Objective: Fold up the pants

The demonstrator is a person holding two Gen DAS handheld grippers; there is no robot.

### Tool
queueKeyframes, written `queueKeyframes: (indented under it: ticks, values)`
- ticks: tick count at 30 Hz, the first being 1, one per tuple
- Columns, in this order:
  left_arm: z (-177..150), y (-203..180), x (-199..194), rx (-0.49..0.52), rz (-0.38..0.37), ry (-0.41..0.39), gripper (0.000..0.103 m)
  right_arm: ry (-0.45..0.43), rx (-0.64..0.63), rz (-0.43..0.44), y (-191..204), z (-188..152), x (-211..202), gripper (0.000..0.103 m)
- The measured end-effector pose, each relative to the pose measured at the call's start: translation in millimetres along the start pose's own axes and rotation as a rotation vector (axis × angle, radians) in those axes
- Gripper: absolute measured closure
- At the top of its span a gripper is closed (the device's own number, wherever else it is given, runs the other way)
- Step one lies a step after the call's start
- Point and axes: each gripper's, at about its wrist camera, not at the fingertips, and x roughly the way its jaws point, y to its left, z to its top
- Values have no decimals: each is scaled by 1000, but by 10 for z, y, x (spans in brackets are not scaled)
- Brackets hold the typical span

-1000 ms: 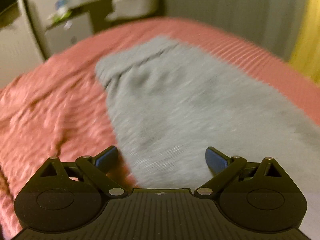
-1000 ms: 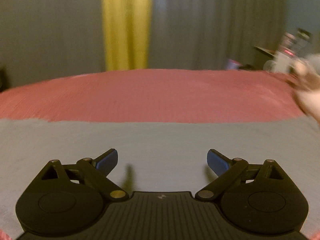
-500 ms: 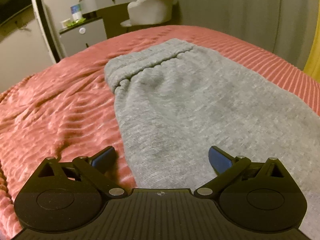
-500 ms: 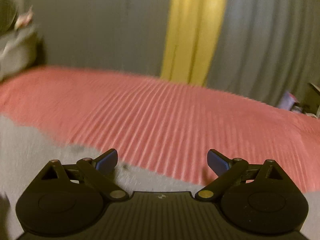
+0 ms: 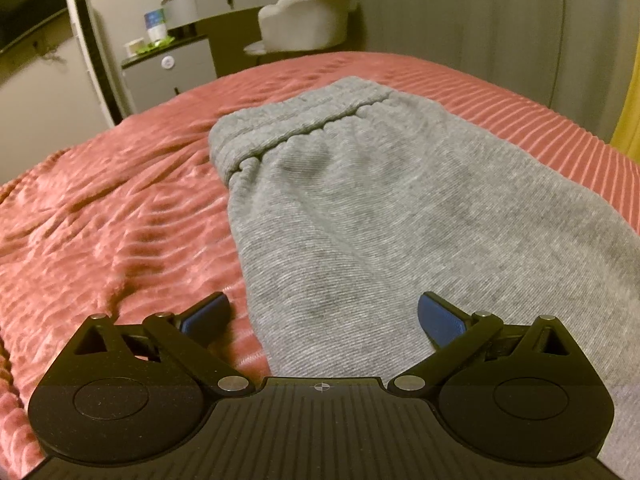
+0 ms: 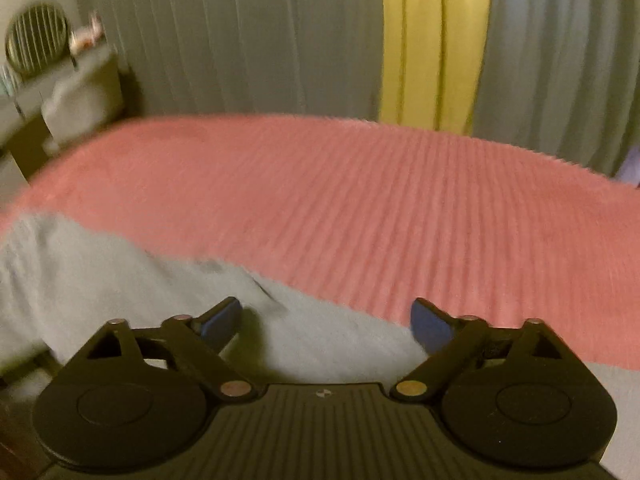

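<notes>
Grey knit pants [image 5: 360,208] lie flat on a pink ribbed bedspread [image 5: 112,216], with the elastic waistband [image 5: 304,120] at the far end. My left gripper [image 5: 322,316] is open and empty, low over the near part of the pants at their left edge. In the right wrist view the pants [image 6: 120,272] fill the lower left, blurred. My right gripper [image 6: 326,320] is open and empty, over the pants' far edge where it meets the bedspread [image 6: 360,200].
A grey dresser [image 5: 168,68] and a white padded chair [image 5: 308,16] stand beyond the bed's far side. Grey curtains [image 6: 240,40] with a yellow strip [image 6: 436,40] hang behind the bed.
The left gripper has steadied over the pants and edged slightly nearer the waistband. The right gripper has swung its view leftwards, from facing across the bed to the pants' far edge.
</notes>
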Motion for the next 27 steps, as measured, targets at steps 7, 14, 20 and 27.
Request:
queueKeyframes:
  ticks: [7, 14, 20, 27]
  values:
    - [-4, -1, 7, -1, -1, -2, 0, 154, 164, 161, -192, 125, 335, 59]
    - [-14, -19, 18, 0, 1, -7, 0, 241, 222, 282, -178, 121, 585, 55]
    - [-25, -40, 27, 2, 4, -10, 0, 235, 117, 253, 100, 168, 699, 86]
    - [-41, -85, 50, 8, 8, -18, 0, -5, -42, -9, 361, 215, 490, 103]
